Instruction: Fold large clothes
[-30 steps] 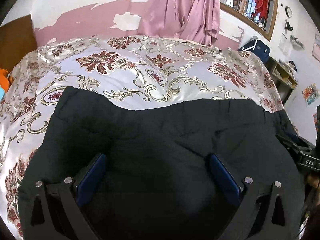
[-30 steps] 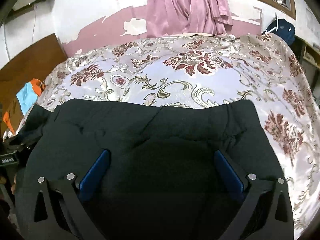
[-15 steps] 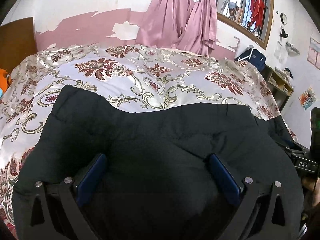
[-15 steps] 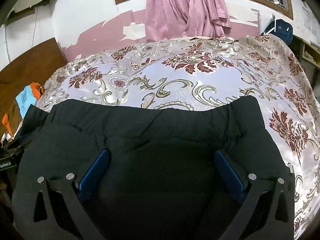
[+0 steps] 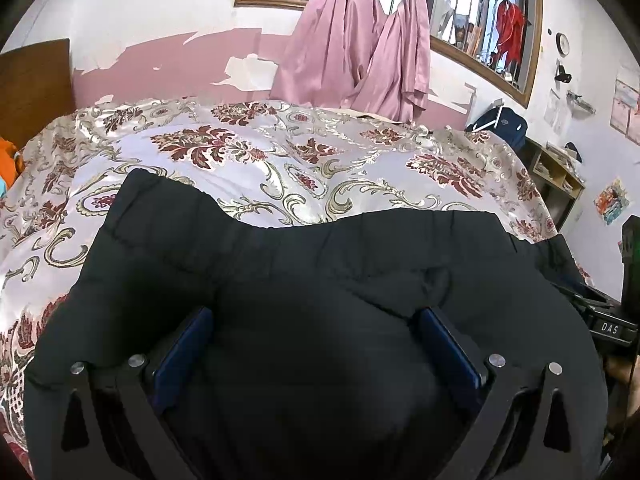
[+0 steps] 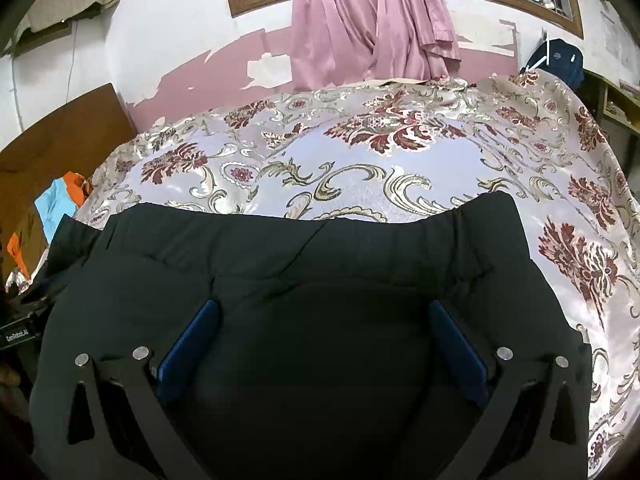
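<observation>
1. As seen from the left wrist, left gripper (image 5: pixel 314 314) spread wide open, blue pads (image 5: pixel 180 356) well apart and pinching nothing.
2. Between and around the fingers, a bulge of the black garment (image 5: pixel 280 264), hiding the fingers' lower parts.
3. Spread over the near edge of the bed (image 5: pixel 280 168), with the gathered waistband turned toward the far edge and sagging in the middle.
4. Beyond the waistband, bare floral satin up to the far edge; behind it, peeling pink wall and a knotted pink curtain (image 5: pixel 360 48) below a barred window (image 5: pixel 480 32).
5. As seen from the right wrist, right gripper (image 6: pixel 323 306) likewise gaping, blue pads (image 6: pixel 188 344) set far apart, clamped on nothing.
6. Same black garment (image 6: pixel 320 256) mounded between the fingers, its right side running parallel to the bed's right edge (image 6: pixel 580 240), with a strip of floral cover between them.
7. Past the left edge, orange and blue cloth (image 6: pixel 60 196) against a brown wooden board (image 6: pixel 60 140); by the far right corner, a dark blue backpack (image 6: pixel 556 58).
</observation>
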Available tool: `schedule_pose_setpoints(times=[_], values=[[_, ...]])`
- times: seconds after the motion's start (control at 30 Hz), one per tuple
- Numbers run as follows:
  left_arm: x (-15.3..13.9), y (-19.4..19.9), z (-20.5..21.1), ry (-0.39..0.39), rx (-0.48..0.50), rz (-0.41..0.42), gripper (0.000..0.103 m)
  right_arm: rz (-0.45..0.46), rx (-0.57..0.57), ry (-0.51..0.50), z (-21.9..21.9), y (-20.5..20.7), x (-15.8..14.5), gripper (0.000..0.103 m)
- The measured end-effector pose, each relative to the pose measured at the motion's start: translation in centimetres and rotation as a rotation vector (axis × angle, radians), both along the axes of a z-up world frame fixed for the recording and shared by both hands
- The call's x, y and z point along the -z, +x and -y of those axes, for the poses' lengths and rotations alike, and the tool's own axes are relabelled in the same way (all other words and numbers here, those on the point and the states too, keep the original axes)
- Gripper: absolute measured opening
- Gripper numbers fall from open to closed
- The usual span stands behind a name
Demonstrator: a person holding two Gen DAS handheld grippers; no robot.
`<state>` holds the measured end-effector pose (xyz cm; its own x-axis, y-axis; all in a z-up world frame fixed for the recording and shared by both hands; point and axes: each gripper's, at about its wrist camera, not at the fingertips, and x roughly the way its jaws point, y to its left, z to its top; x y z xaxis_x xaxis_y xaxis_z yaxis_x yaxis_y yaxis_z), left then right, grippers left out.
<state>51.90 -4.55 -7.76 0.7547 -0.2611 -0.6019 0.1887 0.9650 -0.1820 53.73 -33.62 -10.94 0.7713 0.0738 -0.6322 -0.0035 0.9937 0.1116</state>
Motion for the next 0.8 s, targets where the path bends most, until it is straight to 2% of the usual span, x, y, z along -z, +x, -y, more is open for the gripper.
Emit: schedule_pose_setpoints(times=[0.23, 0.4, 0.53, 0.63, 0.8], values=[[-0.1, -0.5, -0.3, -0.009, 0.003, -0.008, 0.103, 0.031, 0.001, 0.026, 0.7, -1.3, -0.6, 0.102], [-1.7, -1.7, -0.8, 0.015, -0.009, -0.039, 0.103, 0.078, 0.030, 0.093, 2.5, -3.9, -2.0, 0.102], [-3.9, -3.8, -4.0, -0.032, -0.053, 0.016, 0.103, 0.107, 0.079, 0.138, 5.3, -7.3, -3.7, 0.102], [-4.7, -5.0, -6.9, -0.034, -0.078, 0.016, 0.103, 0.081, 0.092, 0.103, 7.0, -9.1, -4.1, 0.102], [-4.4, -6.5, -11.1, -0.003, -0.131, -0.014, 0.103, 0.054, 0.097, 0.038, 8.9, -11.9, -4.4, 0.102]])
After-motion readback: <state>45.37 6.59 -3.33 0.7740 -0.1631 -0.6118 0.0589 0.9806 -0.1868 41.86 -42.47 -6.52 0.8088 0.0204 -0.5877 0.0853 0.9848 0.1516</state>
